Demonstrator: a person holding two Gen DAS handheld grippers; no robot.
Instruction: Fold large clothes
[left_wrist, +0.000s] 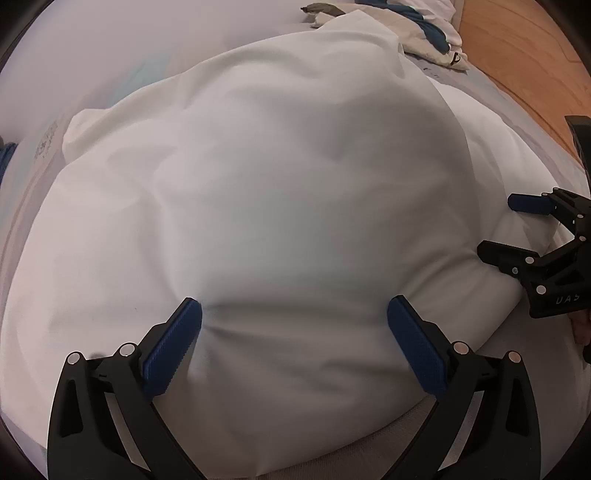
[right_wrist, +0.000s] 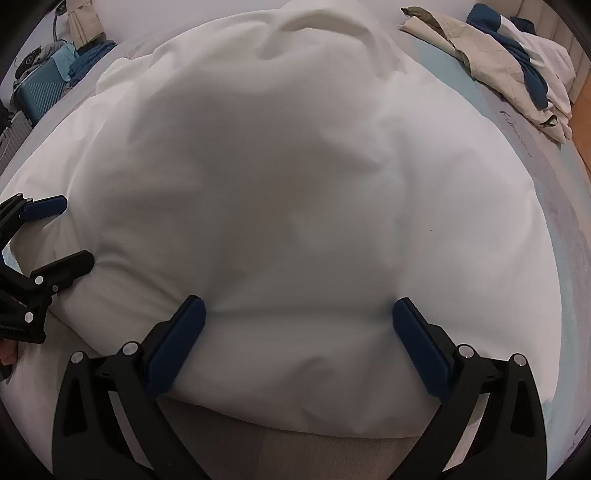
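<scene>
Big white cotton garment (left_wrist: 280, 206) lies bunched on the pale blue-grey bed (right_wrist: 554, 229), filling most of both views; cloth soft, creased, puffed up in the middle, near edge folded over. My left gripper (left_wrist: 294, 343) has its blue-padded fingers (left_wrist: 173, 350) spread wide, pads pressing the near fold, nothing pinched between them. My right gripper (right_wrist: 298, 343) same: fingers (right_wrist: 421, 347) wide apart, resting on the near edge of the white cloth, holding nothing. In the left wrist view, white letters on the right gripper's black body read roughly "UAS". Dark cursive writing on the bed surface in the right wrist view, too blurred to read. Crumpled beige, white and blue clothes pile (right_wrist: 517, 62) at the far right corner. Teal ribbed suitcase (right_wrist: 38, 92) far left.
</scene>
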